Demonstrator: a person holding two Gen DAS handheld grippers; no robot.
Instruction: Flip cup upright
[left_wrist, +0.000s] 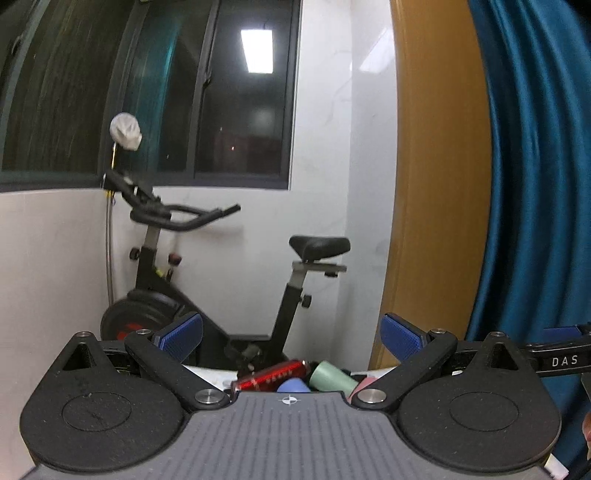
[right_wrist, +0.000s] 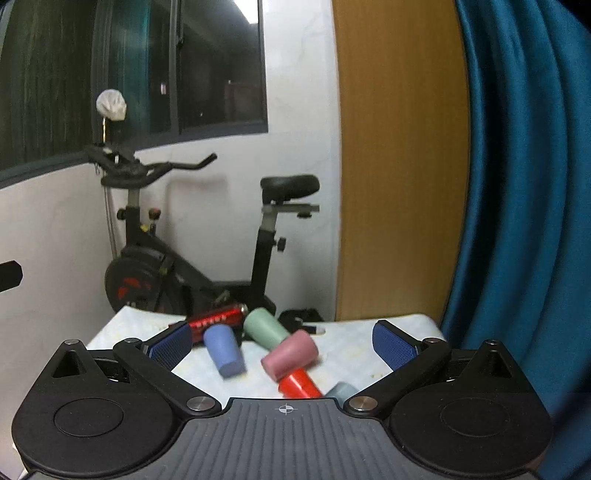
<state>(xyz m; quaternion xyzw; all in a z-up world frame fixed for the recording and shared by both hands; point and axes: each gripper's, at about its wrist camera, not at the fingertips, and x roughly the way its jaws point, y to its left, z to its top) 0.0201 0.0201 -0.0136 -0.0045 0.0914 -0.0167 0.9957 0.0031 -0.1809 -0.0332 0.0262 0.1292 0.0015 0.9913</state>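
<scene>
Several cups (right_wrist: 290, 352) lying tipped, perhaps below wide-spread right gripper (right_wrist: 282, 339)

On the table (right_wrist: 354, 343) several cups lie on their sides in a loose cluster. From the right wrist view, a can (right_wrist: 218, 318) lies at the far edge, about 11 o'clock of the cluster. One cup (right_wrist: 224, 350) lies just in front of the can. A second cup (right_wrist: 265, 328) lies to the right of the can, at 12 o'clock. A third cup (right_wrist: 291, 354) lies in front of the second, touching it. A fourth cup (right_wrist: 298, 384) lies at 6 o'clock, just in front of the third. A fifth cup (right_wrist: 341, 391) lies at 5 o'clock, partly hidden. An exercise bike (right_wrist: 192, 236) stands behind the table, against the wall below a window (right_wrist: 218, 66). A curtain (right_wrist: 517, 184) hangs at 3 o'clock.
</scene>
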